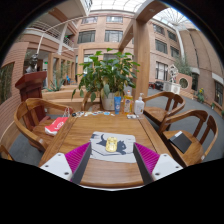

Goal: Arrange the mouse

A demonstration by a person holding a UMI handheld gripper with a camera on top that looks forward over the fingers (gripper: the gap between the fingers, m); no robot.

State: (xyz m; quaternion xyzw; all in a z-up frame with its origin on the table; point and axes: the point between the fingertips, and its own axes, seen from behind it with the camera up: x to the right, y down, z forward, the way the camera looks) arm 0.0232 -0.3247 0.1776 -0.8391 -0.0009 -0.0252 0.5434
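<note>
A small yellow mouse (111,144) lies on a grey mouse pad (97,150) with a dark picture, on the round wooden table (110,170). My gripper (112,153) is open and empty. Its magenta pads (76,156) stand at either side of the mouse pad's near part. The mouse lies just ahead of the fingertips, about midway between them, with a wide gap at each side.
A red flat item (57,125) lies on the table's left part. A blue cup (117,103), a white bottle (139,105) and a large potted plant (105,75) stand at the far edge. Wooden chairs stand at the left (28,120) and right (188,132).
</note>
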